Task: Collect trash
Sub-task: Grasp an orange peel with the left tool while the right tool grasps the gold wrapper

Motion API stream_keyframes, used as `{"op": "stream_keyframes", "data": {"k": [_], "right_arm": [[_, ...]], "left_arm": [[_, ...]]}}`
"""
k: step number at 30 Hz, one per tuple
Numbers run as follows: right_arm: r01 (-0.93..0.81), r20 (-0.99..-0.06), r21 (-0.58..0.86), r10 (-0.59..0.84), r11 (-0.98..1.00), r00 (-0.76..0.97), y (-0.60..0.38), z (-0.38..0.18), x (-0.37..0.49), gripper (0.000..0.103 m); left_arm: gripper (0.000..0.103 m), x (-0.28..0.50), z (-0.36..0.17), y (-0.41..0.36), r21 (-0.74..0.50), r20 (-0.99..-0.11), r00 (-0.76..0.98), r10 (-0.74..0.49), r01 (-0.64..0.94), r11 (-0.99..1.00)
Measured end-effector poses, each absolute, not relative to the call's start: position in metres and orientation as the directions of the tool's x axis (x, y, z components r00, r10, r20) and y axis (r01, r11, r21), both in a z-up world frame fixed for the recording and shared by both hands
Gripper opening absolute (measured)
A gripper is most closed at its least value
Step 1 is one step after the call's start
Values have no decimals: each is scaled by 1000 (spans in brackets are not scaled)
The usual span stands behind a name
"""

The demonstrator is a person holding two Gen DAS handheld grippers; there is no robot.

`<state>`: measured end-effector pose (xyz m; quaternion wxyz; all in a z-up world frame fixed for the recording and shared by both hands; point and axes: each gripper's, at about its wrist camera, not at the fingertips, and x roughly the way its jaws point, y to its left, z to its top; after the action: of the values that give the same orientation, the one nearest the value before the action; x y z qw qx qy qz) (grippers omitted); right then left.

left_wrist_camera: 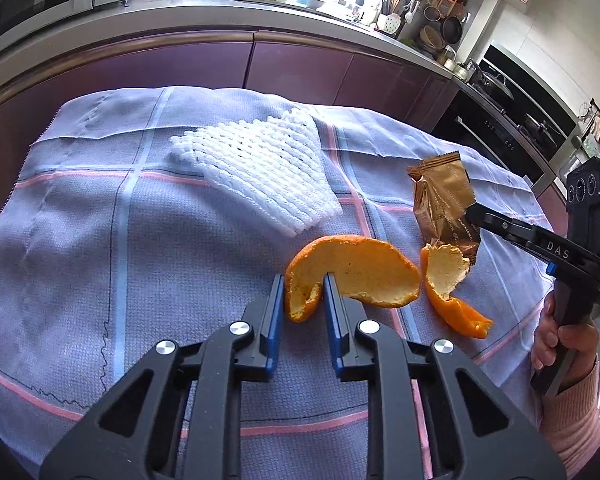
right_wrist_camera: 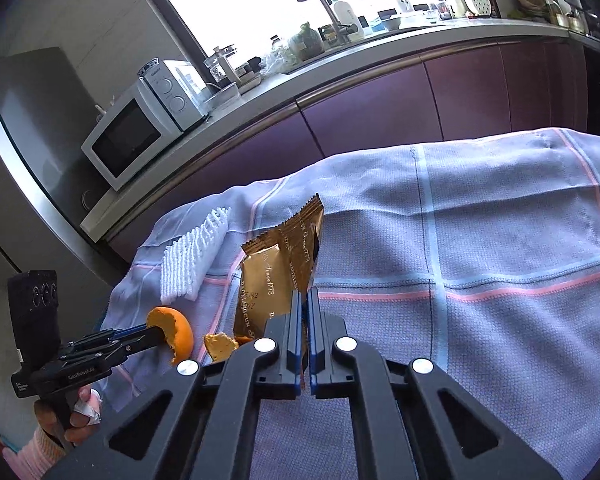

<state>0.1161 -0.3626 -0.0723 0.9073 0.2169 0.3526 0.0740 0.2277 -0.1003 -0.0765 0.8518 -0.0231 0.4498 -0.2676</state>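
A large curled orange peel (left_wrist_camera: 364,268) lies on the checked blue tablecloth (left_wrist_camera: 140,260). My left gripper (left_wrist_camera: 303,284) is shut on its left rim, one blue pad on each side; the right wrist view shows that left gripper (right_wrist_camera: 162,334) gripping the peel (right_wrist_camera: 176,332). A smaller peel (left_wrist_camera: 448,280) lies just to its right. A gold snack wrapper (right_wrist_camera: 268,280) stands upright between the pads of my right gripper (right_wrist_camera: 304,296), which is shut on its lower edge. In the left wrist view the right gripper (left_wrist_camera: 469,212) pinches the wrapper (left_wrist_camera: 440,196). A white foam fruit net (left_wrist_camera: 256,168) lies further back.
The cloth-covered table ends in front of purple cabinet fronts (left_wrist_camera: 300,68). A white microwave (right_wrist_camera: 128,136) sits on the counter beyond, and a black oven (left_wrist_camera: 520,128) stands at the right. A person's hand (left_wrist_camera: 560,344) holds the right gripper's handle.
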Motion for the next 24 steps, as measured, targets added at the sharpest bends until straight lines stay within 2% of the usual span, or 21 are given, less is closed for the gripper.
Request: {"op": "stream_keyframes", "data": {"k": [24], "right_arm": [[-40, -485, 362, 225, 931, 845, -344, -12, 74, 1]], "left_arm": [[12, 182, -39, -57, -262, -677, 550, -489, 441, 858]]}}
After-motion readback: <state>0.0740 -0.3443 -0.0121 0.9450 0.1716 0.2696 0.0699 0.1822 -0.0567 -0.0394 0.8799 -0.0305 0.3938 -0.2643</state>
